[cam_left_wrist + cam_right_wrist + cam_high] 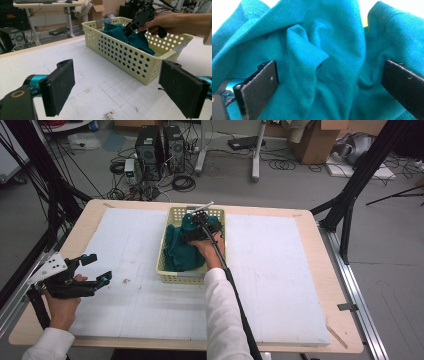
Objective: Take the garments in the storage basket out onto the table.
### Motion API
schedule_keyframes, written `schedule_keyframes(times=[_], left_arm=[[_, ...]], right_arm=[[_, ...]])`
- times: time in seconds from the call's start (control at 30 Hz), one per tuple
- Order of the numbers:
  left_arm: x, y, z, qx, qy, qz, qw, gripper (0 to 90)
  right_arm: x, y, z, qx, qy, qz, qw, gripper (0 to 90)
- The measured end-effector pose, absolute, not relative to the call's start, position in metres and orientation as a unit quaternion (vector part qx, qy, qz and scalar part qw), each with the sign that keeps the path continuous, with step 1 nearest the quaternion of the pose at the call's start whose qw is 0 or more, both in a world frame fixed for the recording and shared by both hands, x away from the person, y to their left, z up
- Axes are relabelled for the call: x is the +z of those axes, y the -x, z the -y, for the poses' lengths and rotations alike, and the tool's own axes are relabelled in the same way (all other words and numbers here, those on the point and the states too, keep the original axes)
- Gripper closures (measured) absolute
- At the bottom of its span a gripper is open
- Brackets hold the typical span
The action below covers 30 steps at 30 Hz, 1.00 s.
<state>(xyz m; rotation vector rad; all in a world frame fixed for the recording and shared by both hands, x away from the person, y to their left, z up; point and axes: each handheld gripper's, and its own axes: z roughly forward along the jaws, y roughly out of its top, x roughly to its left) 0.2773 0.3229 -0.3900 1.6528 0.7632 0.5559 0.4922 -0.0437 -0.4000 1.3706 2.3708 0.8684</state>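
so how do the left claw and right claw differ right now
The left claw hovers over bare white foam board, well left of the yellow basket; the right claw reaches into that basket. The left claw's jaws have nothing between them, while the right claw's jaws straddle a fold of the teal cloth. Both are open.

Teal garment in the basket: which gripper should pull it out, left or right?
Right. The right gripper is inside the yellow basket, jaws open around a fold of the teal garment. The left gripper hangs open over the white board, well away from the basket.
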Motion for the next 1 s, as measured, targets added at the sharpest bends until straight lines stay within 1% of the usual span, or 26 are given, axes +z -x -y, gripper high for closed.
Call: schedule_keyframes(times=[0.23,0.37,0.5,0.63,0.77,0.87,1.0], left_arm=[[-0.39,-0.277,-0.323,0.236,-0.706,-0.327,0.582,13.8],[-0.39,-0.277,-0.323,0.236,-0.706,-0.327,0.582,13.8],[-0.39,-0.276,-0.324,0.237,-0.705,-0.328,0.583,13.9],[-0.39,-0.275,-0.324,0.236,-0.702,-0.329,0.585,13.8],[-0.39,-0.275,-0.325,0.237,-0.703,-0.328,0.585,13.8],[-0.389,-0.274,-0.325,0.238,-0.702,-0.328,0.586,13.8],[-0.389,-0.274,-0.325,0.238,-0.702,-0.328,0.586,13.8]], right_arm=[[-0.406,-0.495,0.043,0.291,-0.476,-0.819,0.135,0.4],[-0.414,-0.497,0.042,0.281,-0.487,-0.818,0.124,0.3],[-0.418,-0.497,0.041,0.276,-0.49,-0.818,0.124,0.3],[-0.422,-0.498,0.043,0.275,-0.501,-0.813,0.111,0.4],[-0.423,-0.498,0.042,0.271,-0.503,-0.813,0.111,0.6],[-0.424,-0.498,0.042,0.271,-0.504,-0.813,0.11,1.3],[-0.426,-0.499,0.042,0.272,-0.508,-0.811,0.099,5.1]])
